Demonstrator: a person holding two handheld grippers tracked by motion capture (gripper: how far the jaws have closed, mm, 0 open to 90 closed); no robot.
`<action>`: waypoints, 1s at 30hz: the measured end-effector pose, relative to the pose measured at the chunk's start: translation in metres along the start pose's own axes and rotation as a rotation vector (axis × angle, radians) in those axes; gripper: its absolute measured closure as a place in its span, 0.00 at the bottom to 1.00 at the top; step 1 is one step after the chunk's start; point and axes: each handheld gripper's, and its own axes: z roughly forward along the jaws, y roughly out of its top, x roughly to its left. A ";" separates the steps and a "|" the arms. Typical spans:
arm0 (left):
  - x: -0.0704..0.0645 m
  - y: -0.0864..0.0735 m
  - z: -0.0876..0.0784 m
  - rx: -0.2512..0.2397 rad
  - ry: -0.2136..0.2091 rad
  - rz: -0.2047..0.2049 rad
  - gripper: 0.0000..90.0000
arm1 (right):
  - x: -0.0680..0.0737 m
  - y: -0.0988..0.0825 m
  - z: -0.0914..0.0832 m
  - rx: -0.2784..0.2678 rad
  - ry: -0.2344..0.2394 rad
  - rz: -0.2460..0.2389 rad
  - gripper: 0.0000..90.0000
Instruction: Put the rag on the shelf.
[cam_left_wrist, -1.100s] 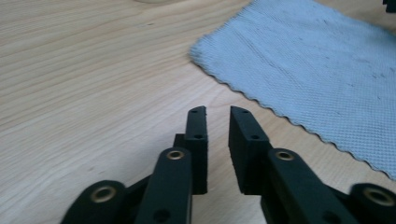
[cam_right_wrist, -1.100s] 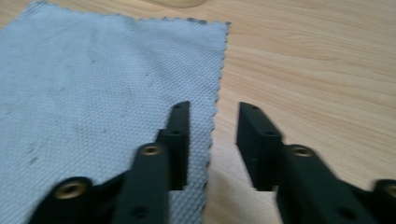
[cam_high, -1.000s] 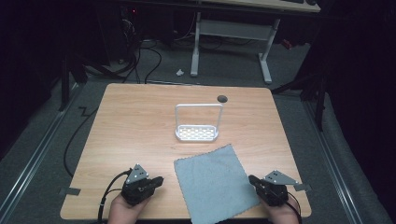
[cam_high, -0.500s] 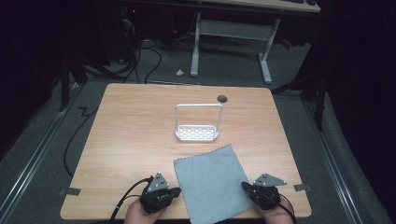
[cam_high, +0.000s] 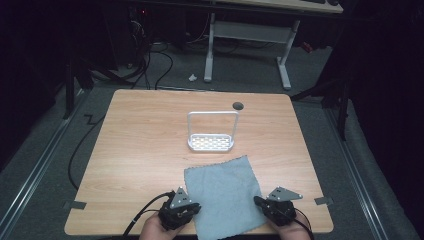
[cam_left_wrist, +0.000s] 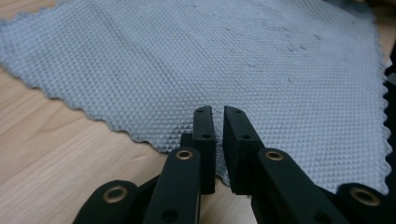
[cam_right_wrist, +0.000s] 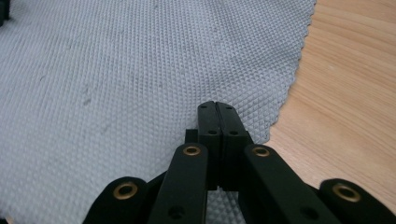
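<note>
- The grey waffle-weave cloth (cam_high: 222, 194) lies flat on the table (cam_high: 135, 150), just on the person's side of the white wire rack (cam_high: 211, 132), and its near edge reaches the table's front edge.
- The left gripper (cam_high: 186, 206) sits at the cloth's left edge; in the left gripper view its jaws stand a narrow slit apart over the zigzag hem, having just been opening a little, with nothing between them (cam_left_wrist: 218, 122).
- The right gripper (cam_high: 261, 203) sits at the cloth's right edge; in the right gripper view its jaws are pressed together, empty, their tips over the cloth near its hem (cam_right_wrist: 217, 108).
- Whether either gripper's tips touch the cloth cannot be told.
- The hands are cut off by the bottom of the high view, and the cloth's near corners are partly hidden beside the grippers.
- Beyond the rack, a small dark round hole (cam_high: 238, 105) sits near the table's far edge.
- The floor around the table is too dark to read.
</note>
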 end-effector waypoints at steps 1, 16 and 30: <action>0.005 -0.002 -0.003 -0.003 0.009 -0.015 0.93 | 0.003 0.001 0.002 -0.003 0.008 -0.010 1.00; 0.057 -0.011 -0.032 -0.064 0.151 -0.143 0.84 | 0.025 0.038 0.024 -0.078 0.060 -0.032 0.96; 0.069 0.002 -0.017 -0.010 0.194 -0.090 0.91 | 0.008 0.056 0.058 0.004 -0.016 -0.037 1.00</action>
